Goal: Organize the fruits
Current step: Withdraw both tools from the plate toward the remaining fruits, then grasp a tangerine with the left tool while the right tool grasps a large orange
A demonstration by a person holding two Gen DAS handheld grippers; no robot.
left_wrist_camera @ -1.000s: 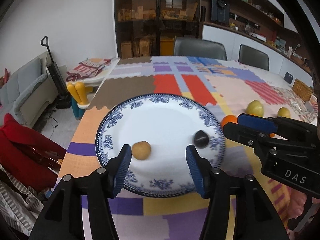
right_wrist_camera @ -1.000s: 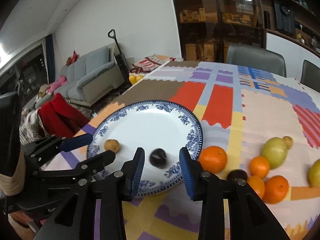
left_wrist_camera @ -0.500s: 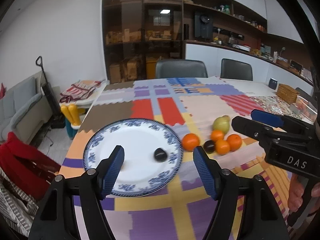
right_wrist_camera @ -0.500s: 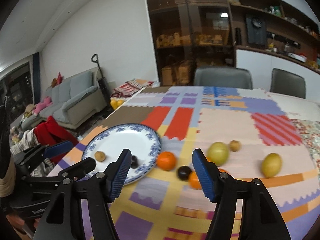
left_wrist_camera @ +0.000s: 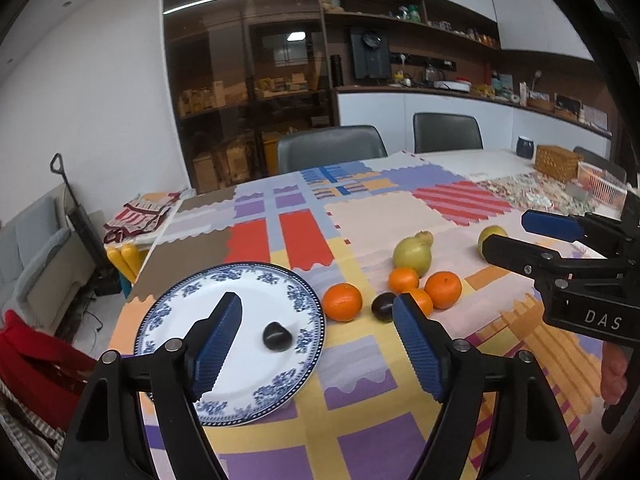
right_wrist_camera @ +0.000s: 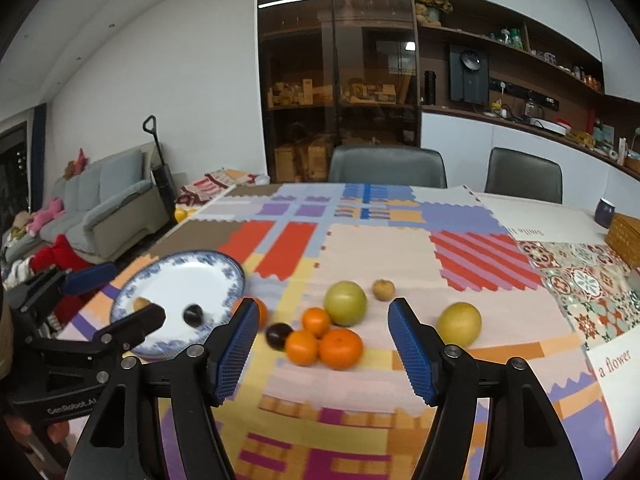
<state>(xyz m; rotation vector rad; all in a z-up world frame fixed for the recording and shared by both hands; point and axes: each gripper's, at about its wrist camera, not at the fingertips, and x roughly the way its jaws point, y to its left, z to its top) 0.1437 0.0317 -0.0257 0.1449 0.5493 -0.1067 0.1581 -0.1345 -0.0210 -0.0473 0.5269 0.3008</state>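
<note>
While both hand-held grippers' jaws are opening empty, the small dark round plum (left_wrist_camera: 277, 336) lies on the blue-rimmed white plate (left_wrist_camera: 168, 312), just beyond the left hand-held gripper (left_wrist_camera: 316, 344), left of the right hand-held gripper (right_wrist_camera: 320, 346).

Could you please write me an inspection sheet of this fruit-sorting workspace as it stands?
Surface: table under a patchwork cloth of coloured squares.
Job's things: blue-patterned plate holding a dark plum and a small brown fruit; beside it on the cloth four oranges, one nearest, a second dark plum, two yellow-green pears, another small brown fruit.
Clutter: wicker basket, dark mug, far right.
Tongs: left tongs and right tongs, both opening, nothing between them.
Cables: nothing seen on the table.
Surroundings: two grey chairs, shelving, sofa, upright vacuum.
</note>
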